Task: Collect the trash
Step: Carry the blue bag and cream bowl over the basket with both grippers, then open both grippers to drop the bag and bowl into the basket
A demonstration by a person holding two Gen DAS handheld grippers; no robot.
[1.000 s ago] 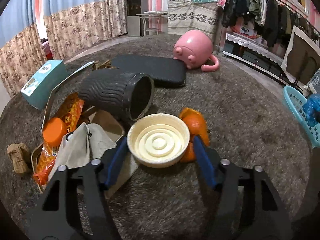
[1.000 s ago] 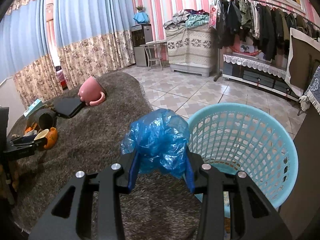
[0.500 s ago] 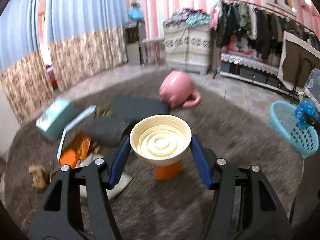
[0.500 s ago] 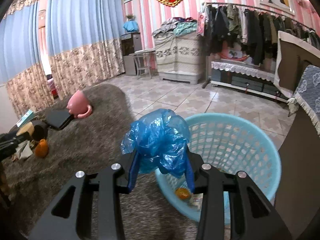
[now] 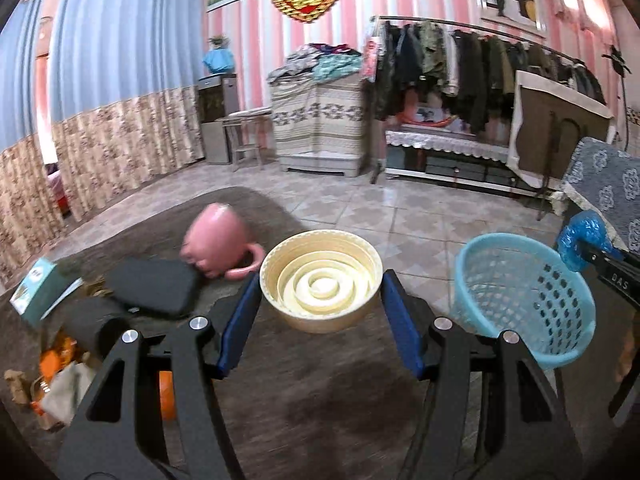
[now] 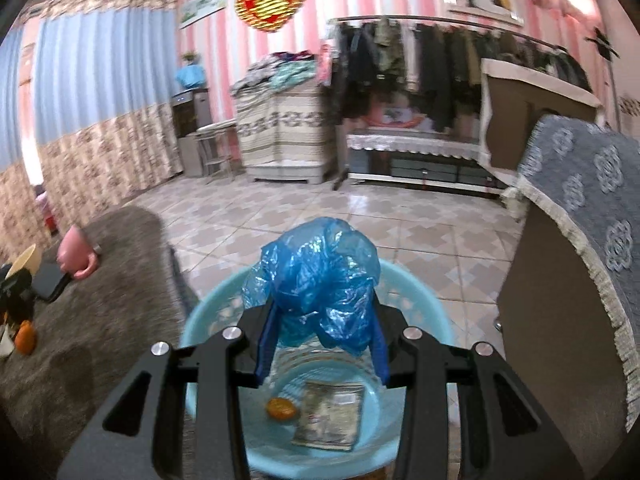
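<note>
My left gripper [image 5: 320, 316] is shut on a cream paper bowl [image 5: 321, 280], carried in the air above the grey-brown rug [image 5: 320, 392]. To its right stands a light blue trash basket [image 5: 520, 300]. My right gripper [image 6: 322, 340] is shut on a crumpled blue plastic bag [image 6: 316, 280] and hangs over the same basket [image 6: 208, 320]. Inside the basket lie an orange peel [image 6: 282, 408] and a flat wrapper [image 6: 332, 416]. The blue bag [image 5: 580, 240] also shows at the right edge of the left wrist view.
On the rug sit a pink mug [image 5: 218, 240], a black pad [image 5: 156, 284], a black cup on its side [image 5: 96, 324], a teal box [image 5: 40, 288] and orange wrappers [image 5: 56, 360]. A cloth-covered cabinet [image 6: 580, 220] stands right of the basket. Tiled floor lies beyond.
The left gripper lifted the bowl off the rug and swung right toward the basket. The right gripper carried the blue bag from beside the basket to above its opening.
</note>
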